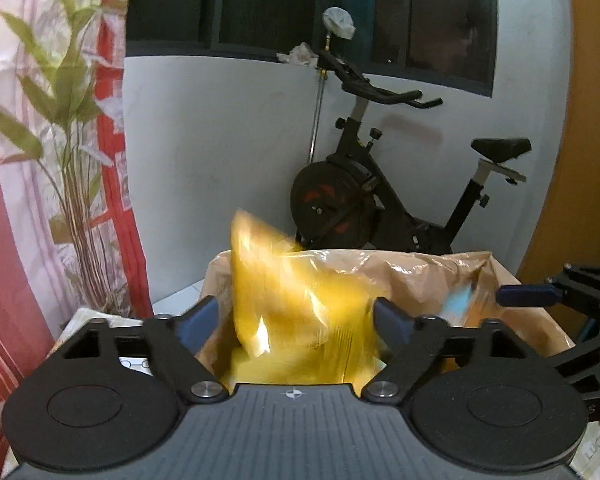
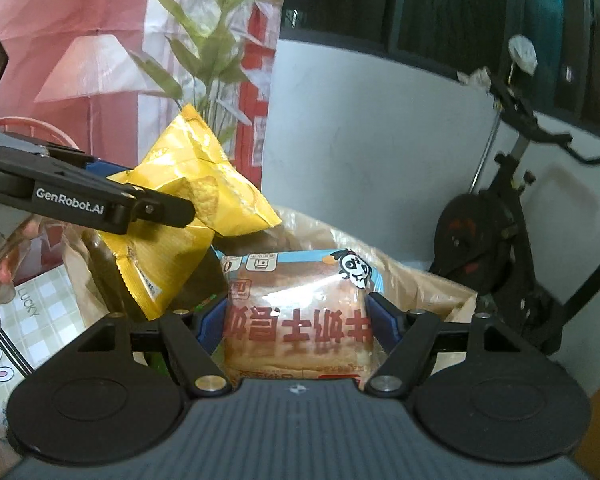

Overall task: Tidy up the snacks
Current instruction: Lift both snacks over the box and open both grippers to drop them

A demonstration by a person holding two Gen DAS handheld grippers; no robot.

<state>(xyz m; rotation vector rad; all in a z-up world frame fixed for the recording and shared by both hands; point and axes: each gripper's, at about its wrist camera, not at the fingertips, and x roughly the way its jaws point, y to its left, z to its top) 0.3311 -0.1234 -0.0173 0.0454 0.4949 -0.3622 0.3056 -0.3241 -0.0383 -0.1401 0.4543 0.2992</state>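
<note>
My left gripper (image 1: 296, 316) is shut on a crinkled yellow snack bag (image 1: 292, 304) and holds it over the open brown paper bag (image 1: 420, 272). In the right wrist view the left gripper (image 2: 172, 204) comes in from the left, clamped on the yellow bag (image 2: 192, 200). My right gripper (image 2: 296, 320) is shut on a clear-wrapped bread pack (image 2: 296, 308) with red characters and a cartoon face, held above the brown bag (image 2: 428, 284). The right gripper's blue finger (image 1: 528, 294) shows at the right of the left wrist view.
An exercise bike (image 1: 380, 184) stands against the white wall behind the bag. A potted bamboo-like plant (image 1: 68, 128) and red-and-pink curtain are at the left. A checked "LUCKY" box with a rabbit (image 2: 16, 328) lies left of the bag.
</note>
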